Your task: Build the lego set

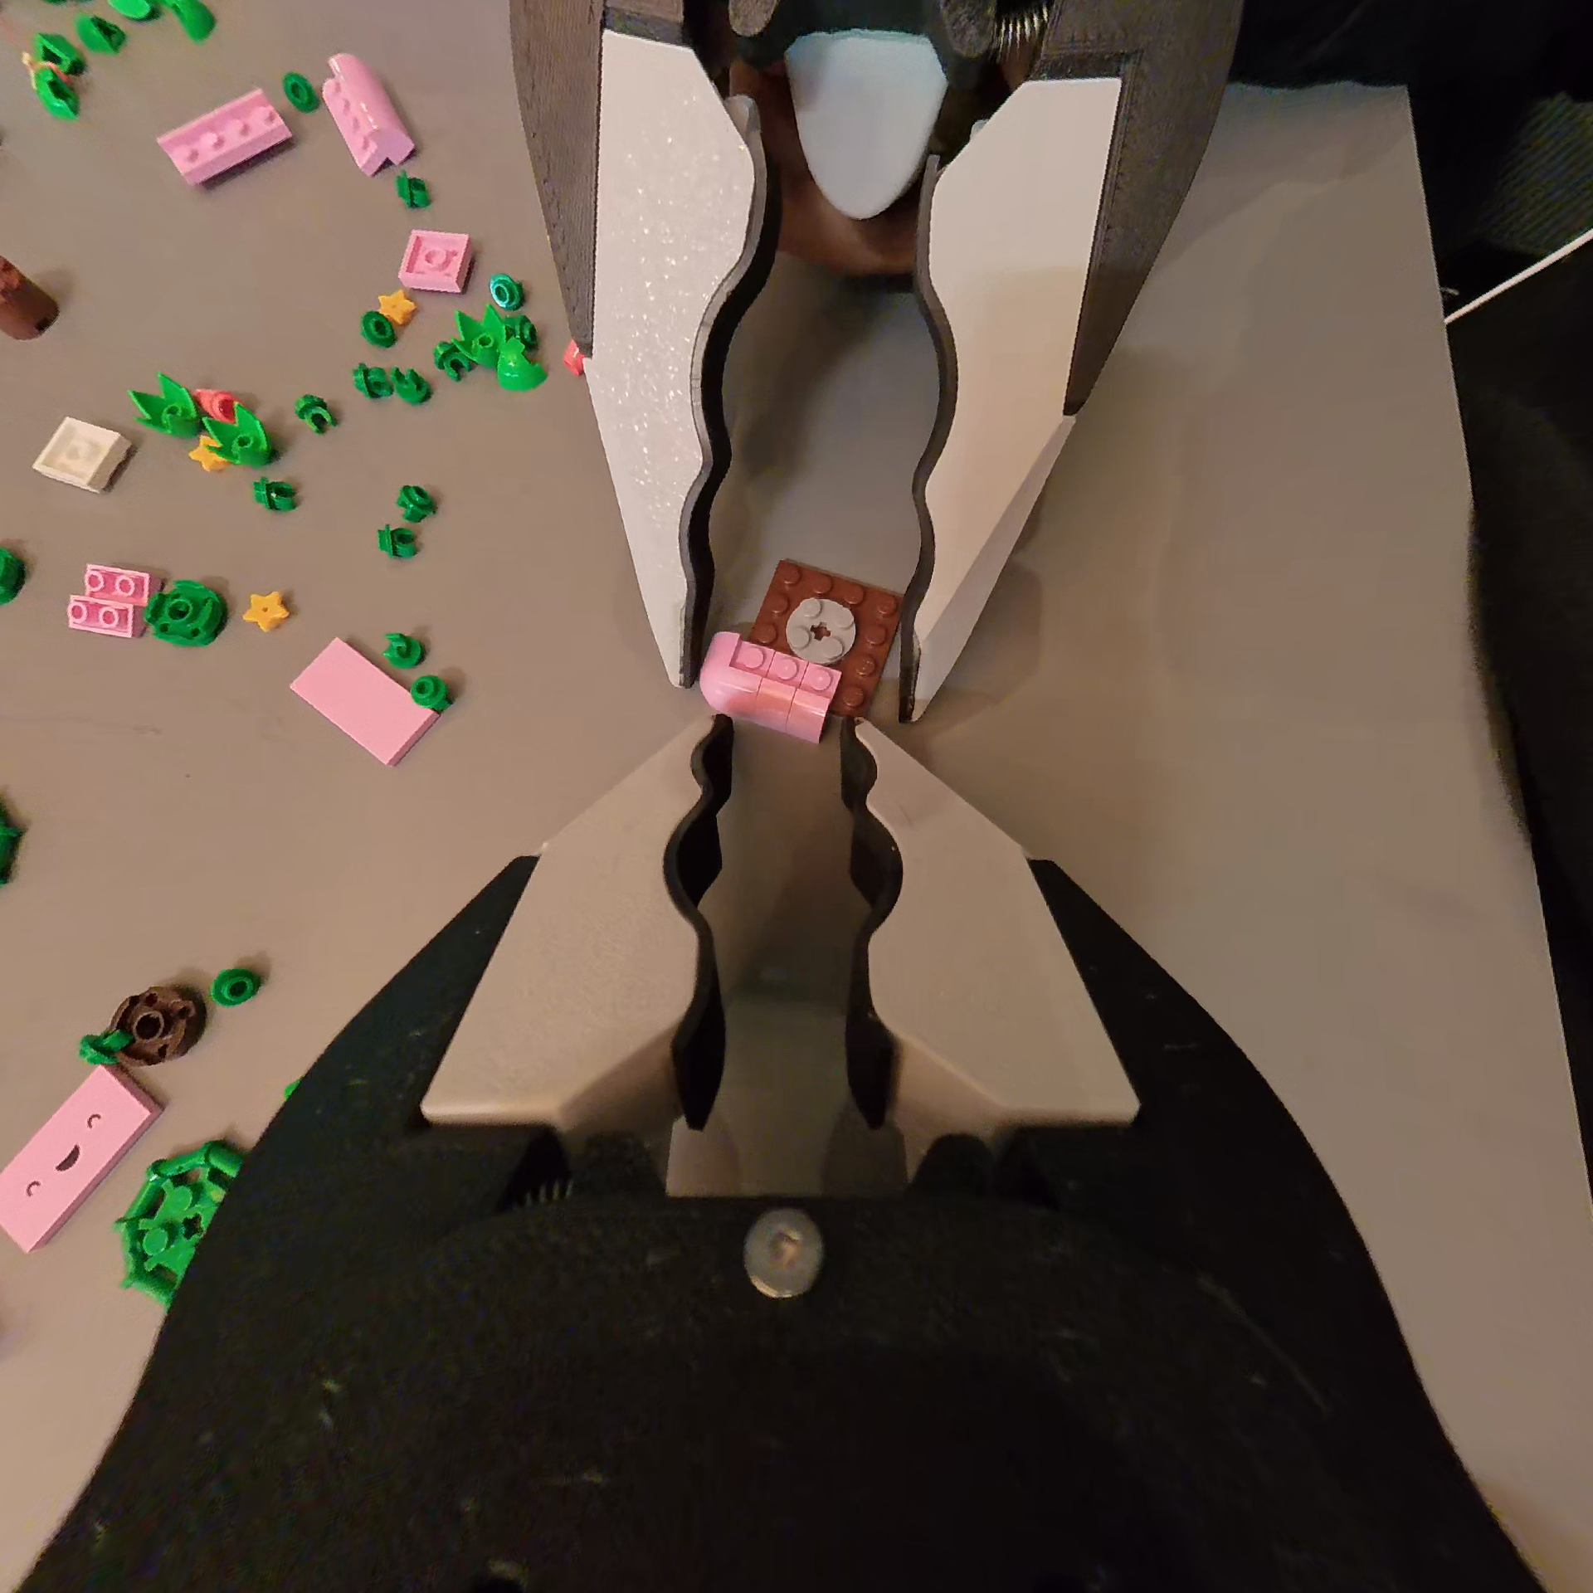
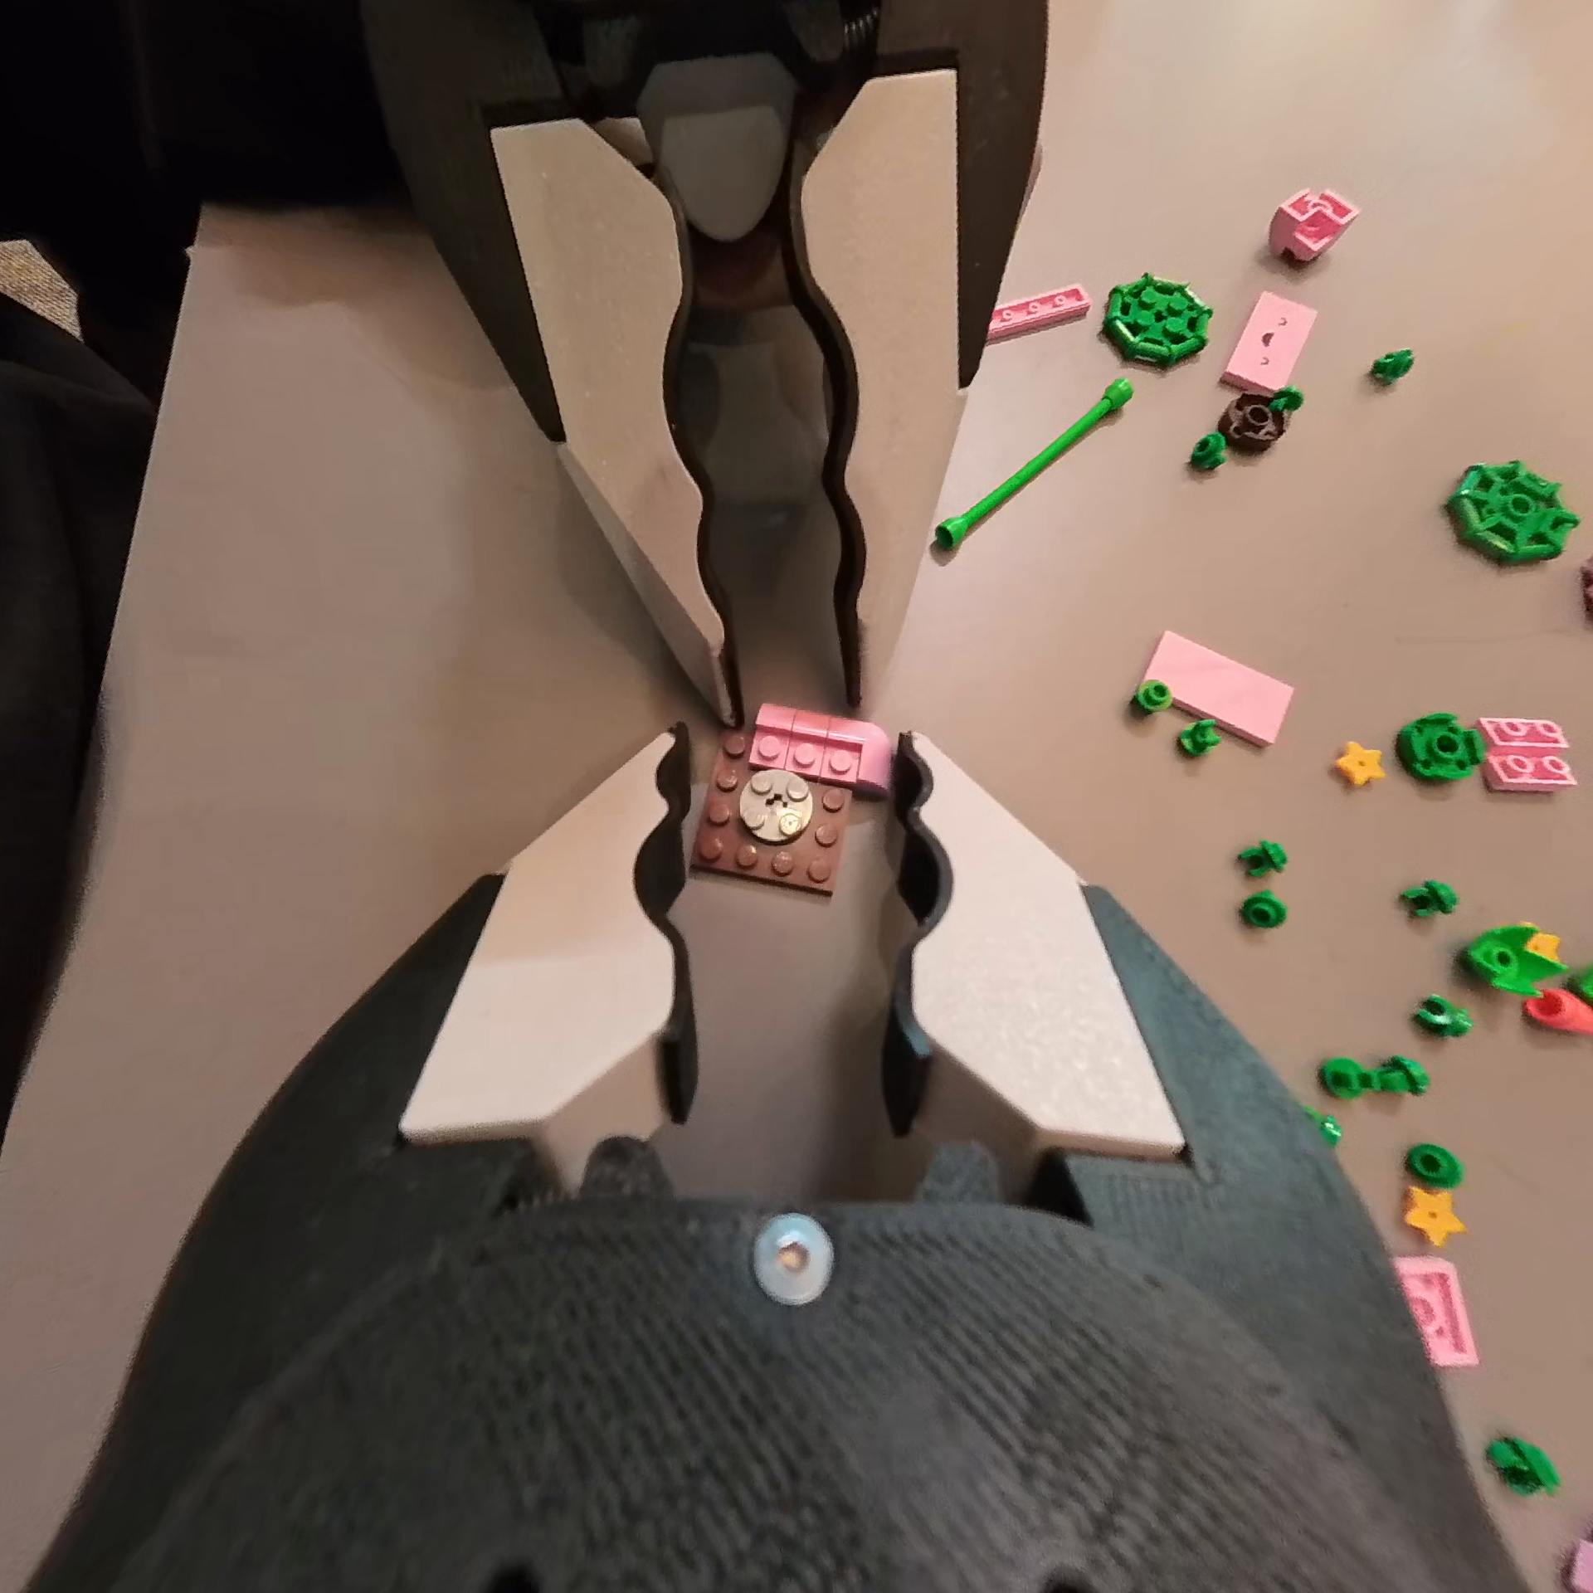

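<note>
2 grippers meet tip to tip over a grey table point(image 1: 1164, 776) around a small lego build. In the left wrist view the left gripper point(image 1: 786, 733) stands with its fingers a little apart and empty, just short of the pink curved bricks point(image 1: 771, 685). Opposite it, the right gripper point(image 1: 793, 690) brackets the brown plate point(image 1: 866, 664); whether it actually grips the plate I cannot tell.

Only the right wrist view shows the green rod point(image 2: 1034, 461) and a second green wheel-like piece point(image 2: 1513, 513). Only the left wrist view shows the white tile point(image 1: 82, 452) and the long pink bricks point(image 1: 224, 136) far off.

The brown plate lies flat on the table, studs up, with 1 grey round plate point(image 1: 819, 631) at its centre. The 3-wide row of pink curved bricks sits along 1 edge, overhanging a corner.
</note>
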Available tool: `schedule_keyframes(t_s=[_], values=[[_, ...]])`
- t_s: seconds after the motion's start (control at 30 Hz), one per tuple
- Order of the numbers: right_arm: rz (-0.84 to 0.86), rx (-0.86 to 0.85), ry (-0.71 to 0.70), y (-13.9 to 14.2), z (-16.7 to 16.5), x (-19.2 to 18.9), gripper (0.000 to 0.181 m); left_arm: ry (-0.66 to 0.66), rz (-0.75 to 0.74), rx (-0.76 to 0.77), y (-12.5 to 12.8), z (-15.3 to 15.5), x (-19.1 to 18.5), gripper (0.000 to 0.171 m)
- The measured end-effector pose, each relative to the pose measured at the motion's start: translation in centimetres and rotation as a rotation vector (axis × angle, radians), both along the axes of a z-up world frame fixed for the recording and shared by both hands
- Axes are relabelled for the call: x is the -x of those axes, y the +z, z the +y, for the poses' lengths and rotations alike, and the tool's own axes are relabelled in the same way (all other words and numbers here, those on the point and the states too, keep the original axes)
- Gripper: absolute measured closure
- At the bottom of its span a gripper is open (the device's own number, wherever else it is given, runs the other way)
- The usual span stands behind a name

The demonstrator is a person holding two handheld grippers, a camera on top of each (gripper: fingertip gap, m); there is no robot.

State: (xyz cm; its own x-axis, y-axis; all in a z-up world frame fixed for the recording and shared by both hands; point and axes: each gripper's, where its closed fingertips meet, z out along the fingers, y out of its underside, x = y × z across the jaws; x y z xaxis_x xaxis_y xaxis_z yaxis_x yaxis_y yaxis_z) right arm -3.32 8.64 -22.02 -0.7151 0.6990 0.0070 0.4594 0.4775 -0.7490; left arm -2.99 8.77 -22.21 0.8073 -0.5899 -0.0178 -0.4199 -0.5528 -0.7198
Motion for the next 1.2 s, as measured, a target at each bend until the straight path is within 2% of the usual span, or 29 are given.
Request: schedule_keyframes(t_s=[0.17, 0.4, 0.57, 0.8, 1.07, 1.13, 1.2], values=[[0.008, -0.006, -0.042, 0.0, 0.7, 0.5, 0.142, 0.035, -0.021, -0.072, 1.1, 0.5, 0.6, 0.153], [-0.007, 0.016, -0.270, 0.0, 4.1, 2.4, 0.139, 0.122, 0.012, -0.120, 1.5, 1.4, 2.2, 0.149], [0.021, 0.053, -0.280, 1.1, 4.3, 2.5, 0.128, 0.116, 0.040, -0.105, 1.0, 1.4, 2.2, 0.149], [0.087, 0.045, -0.268, 2.2, 4.1, 2.6, 0.127, 0.111, 0.072, -0.088, 0.6, 1.4, 2.1, 0.149], [0.174, 0.117, -0.303, 4.4, 5.0, 3.0, 0.131, 0.127, 0.046, -0.101, 1.0, 1.5, 2.3, 0.148], [0.175, 0.116, -0.308, 4.3, 5.0, 3.1, 0.132, 0.157, 0.019, -0.118, 1.4, 1.7, 2.7, 0.148], [0.177, 0.105, -0.309, 4.2, 5.1, 3.1, 0.133, 0.269, 0.044, -0.162, 2.0, 2.3, 5.1, 0.153]])
